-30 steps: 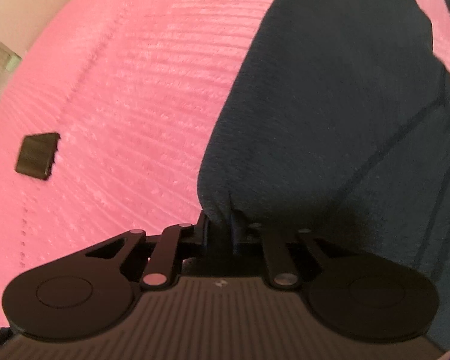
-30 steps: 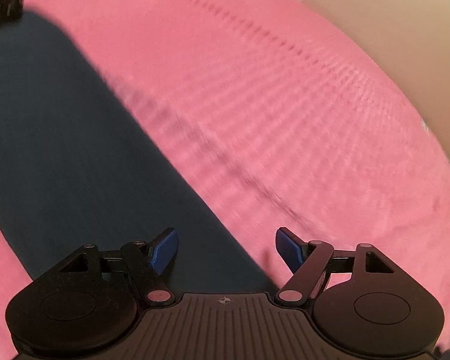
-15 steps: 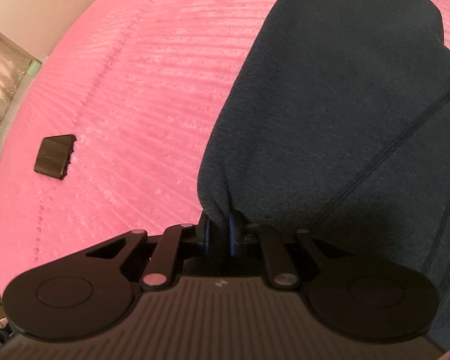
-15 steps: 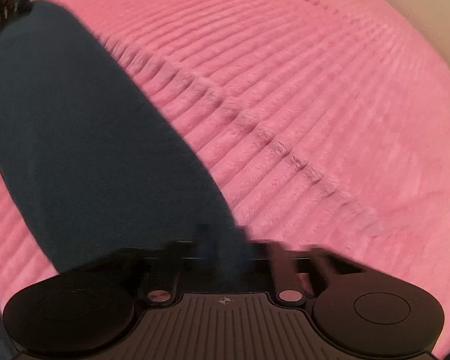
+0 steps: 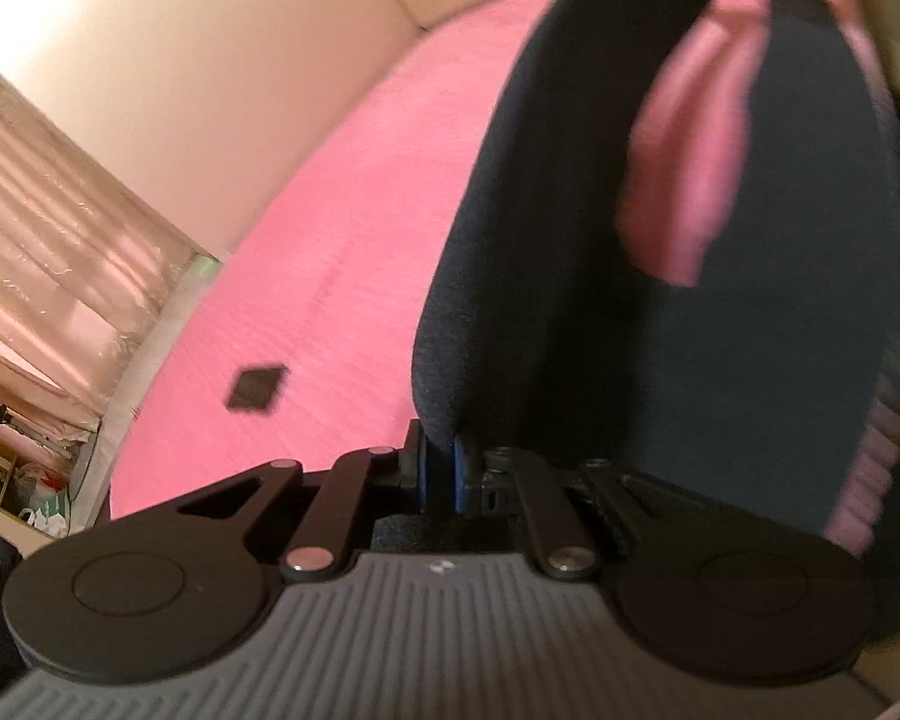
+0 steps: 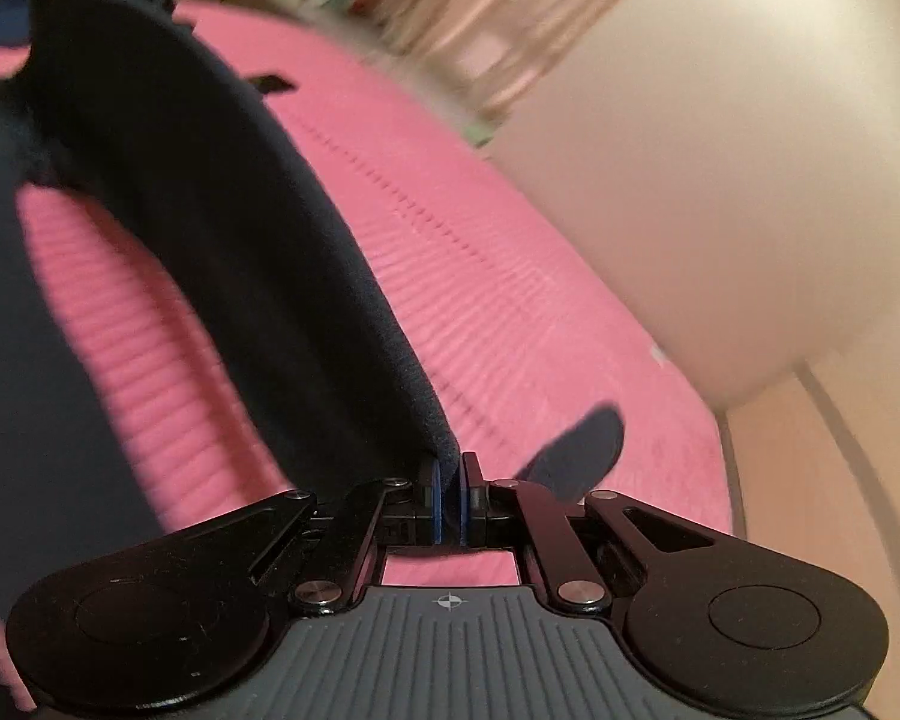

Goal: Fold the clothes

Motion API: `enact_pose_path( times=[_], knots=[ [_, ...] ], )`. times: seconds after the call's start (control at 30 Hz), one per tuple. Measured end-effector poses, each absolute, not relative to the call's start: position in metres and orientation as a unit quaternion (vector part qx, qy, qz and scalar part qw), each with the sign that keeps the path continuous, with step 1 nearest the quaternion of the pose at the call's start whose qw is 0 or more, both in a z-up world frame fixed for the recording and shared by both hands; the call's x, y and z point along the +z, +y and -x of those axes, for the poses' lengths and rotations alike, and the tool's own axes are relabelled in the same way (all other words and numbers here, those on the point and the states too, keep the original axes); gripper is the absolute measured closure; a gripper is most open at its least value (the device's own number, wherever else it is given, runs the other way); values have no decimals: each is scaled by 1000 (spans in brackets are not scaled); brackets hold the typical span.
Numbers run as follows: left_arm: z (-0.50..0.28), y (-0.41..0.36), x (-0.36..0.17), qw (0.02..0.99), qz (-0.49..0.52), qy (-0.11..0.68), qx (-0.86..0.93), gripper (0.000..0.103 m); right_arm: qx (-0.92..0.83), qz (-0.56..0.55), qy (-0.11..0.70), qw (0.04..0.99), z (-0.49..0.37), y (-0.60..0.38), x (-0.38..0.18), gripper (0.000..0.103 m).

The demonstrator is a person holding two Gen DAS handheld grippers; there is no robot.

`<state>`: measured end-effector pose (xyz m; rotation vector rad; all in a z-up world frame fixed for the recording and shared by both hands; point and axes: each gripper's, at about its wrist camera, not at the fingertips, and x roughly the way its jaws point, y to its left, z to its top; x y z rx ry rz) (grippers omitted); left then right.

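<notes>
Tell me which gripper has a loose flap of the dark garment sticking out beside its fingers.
The right gripper: a loose flap of the dark garment sticks out to the right of its fingers. The left gripper shows none.

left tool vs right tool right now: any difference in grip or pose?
Little. The left tool pinches the navy garment at an edge with pink cover on its left; the right tool pinches an edge with pink cover on its right. A loose navy flap shows beside the right tool, none beside the left. Shared: both shut on cloth lifted off the cover.
</notes>
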<state>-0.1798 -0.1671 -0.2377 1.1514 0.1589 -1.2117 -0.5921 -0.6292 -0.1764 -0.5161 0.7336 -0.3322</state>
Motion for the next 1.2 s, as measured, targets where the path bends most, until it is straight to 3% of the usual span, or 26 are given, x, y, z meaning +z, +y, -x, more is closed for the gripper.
enact_pose_path(
  times=[0.27,0.6,0.63,0.7,0.73,0.97,1.2],
  knots=[
    [238,-126,-339,656,-535,149,-512,96,-169,120,444,872,669,-585,-293,100],
    [231,-132,-341,684,-502,174,-499,90,-210,70,430,875,663,-586,-290,99],
    [233,-129,-341,685,-502,176,-498,90,-215,66,428,875,667,-586,-291,96],
    [238,-123,-342,687,-500,179,-496,89,-247,41,417,874,679,-585,-294,57],
    [240,-121,-342,687,-500,182,-495,89,-263,28,410,873,685,-584,-296,28],
    [238,-99,-327,683,-478,225,-505,80,-332,-141,325,874,733,-599,-295,25],
    [211,-87,-293,768,-358,266,-459,79,-385,-318,187,846,755,-663,-294,25]
  ],
)
